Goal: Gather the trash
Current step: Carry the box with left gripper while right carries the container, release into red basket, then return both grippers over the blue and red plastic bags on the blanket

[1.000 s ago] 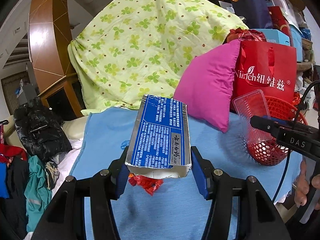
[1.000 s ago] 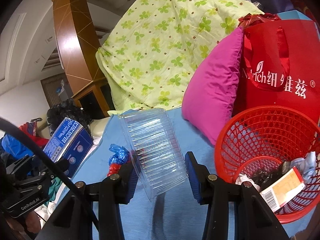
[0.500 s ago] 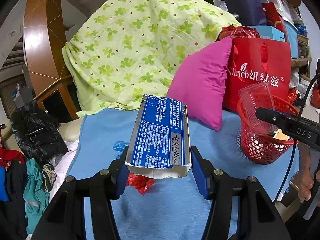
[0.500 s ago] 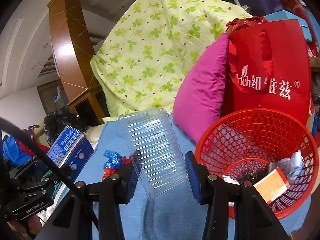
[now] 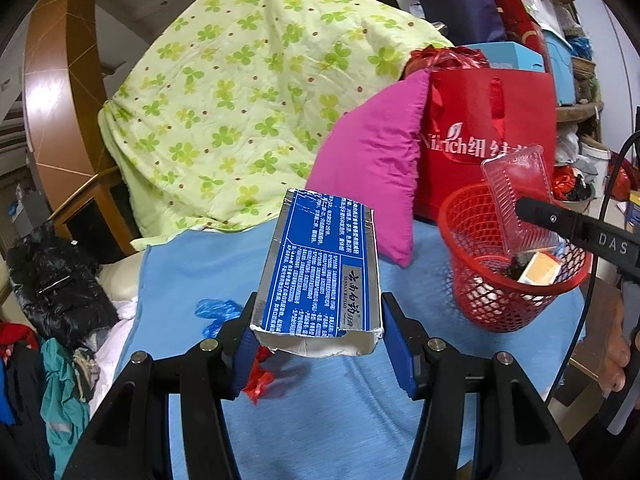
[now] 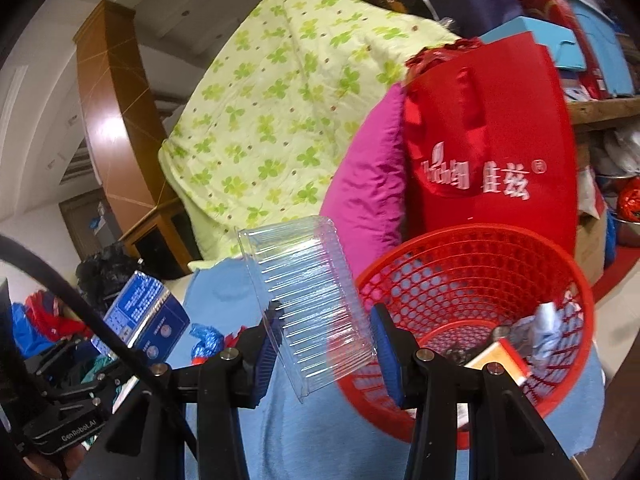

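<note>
Both grippers loaded; carry to basket in hand.
Left wrist: left gripper point(image 5: 316, 344) clamps the blue box point(image 5: 320, 272), held over the blue cloth point(image 5: 320, 420), short of the basket point(image 5: 500, 304). Right wrist: right gripper point(image 6: 324, 348) grips the clear tray point(image 6: 308, 300) at the basket's point(image 6: 480, 240) near rim; next, I judge, move it over the opening and release.

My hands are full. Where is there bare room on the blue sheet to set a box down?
Bare sheet lies between the wrappers and the red basket, in front of the pink pillow. The left edge is crowded by clothes.
</note>
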A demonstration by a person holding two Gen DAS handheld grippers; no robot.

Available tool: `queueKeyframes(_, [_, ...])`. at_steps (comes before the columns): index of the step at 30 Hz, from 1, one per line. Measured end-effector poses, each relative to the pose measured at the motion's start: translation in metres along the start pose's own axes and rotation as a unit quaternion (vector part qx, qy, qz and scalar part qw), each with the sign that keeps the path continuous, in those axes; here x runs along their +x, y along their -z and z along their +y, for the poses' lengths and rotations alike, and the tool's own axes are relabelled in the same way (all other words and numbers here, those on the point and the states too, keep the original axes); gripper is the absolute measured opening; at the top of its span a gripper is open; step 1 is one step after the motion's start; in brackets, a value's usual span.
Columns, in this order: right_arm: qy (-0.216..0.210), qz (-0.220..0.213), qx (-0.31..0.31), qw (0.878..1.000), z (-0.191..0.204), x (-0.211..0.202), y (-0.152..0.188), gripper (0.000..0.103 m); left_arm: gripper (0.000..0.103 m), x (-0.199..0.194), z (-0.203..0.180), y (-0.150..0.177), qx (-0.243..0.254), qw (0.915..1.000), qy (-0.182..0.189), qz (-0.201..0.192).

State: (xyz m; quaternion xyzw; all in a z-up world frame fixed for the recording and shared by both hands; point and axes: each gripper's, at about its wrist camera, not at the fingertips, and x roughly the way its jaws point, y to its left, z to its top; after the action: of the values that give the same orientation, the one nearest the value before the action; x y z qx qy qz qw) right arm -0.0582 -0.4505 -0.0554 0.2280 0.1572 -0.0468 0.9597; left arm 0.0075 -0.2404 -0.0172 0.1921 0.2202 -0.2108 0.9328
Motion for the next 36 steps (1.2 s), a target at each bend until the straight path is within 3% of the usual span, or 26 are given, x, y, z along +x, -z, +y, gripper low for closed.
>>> queueKeyframes(6, [0.023,-0.027,0.057,0.998,-0.036,-0.016,-0.008,0.048,0.059,0.010,-0.022,-0.013,0.002,0.9974,0.072,0.001])
queueKeyframes(12, [0.061,-0.052,0.139,0.987,-0.078,-0.029,-0.012,0.048,0.059,0.034,-0.053,-0.039,-0.002,0.9850,0.172,0.015])
queueKeyframes(19, [0.089,-0.038,0.220,0.971,-0.115,-0.024,-0.010,0.050,0.059,0.064,-0.099,-0.056,0.013,0.9719,0.233,0.032])
queueKeyframes(21, [0.096,-0.028,0.236,0.967,-0.121,-0.019,-0.008,0.050,0.060,0.072,-0.107,-0.057,0.016,0.9702,0.239,0.039])
queueKeyframes(25, [0.095,-0.011,0.267,0.959,-0.131,-0.011,-0.004,0.065,0.061,0.086,-0.118,-0.057,0.019,0.9692,0.240,0.054])
queueKeyframes(30, [0.093,-0.018,0.263,0.960,-0.130,-0.012,-0.005,0.065,0.070,0.082,-0.107,-0.050,0.015,0.9720,0.229,0.050])
queueKeyframes(36, [0.090,-0.022,0.238,0.967,-0.113,-0.008,-0.008,0.065,0.071,0.072,-0.080,-0.037,0.009,0.9802,0.192,0.048])
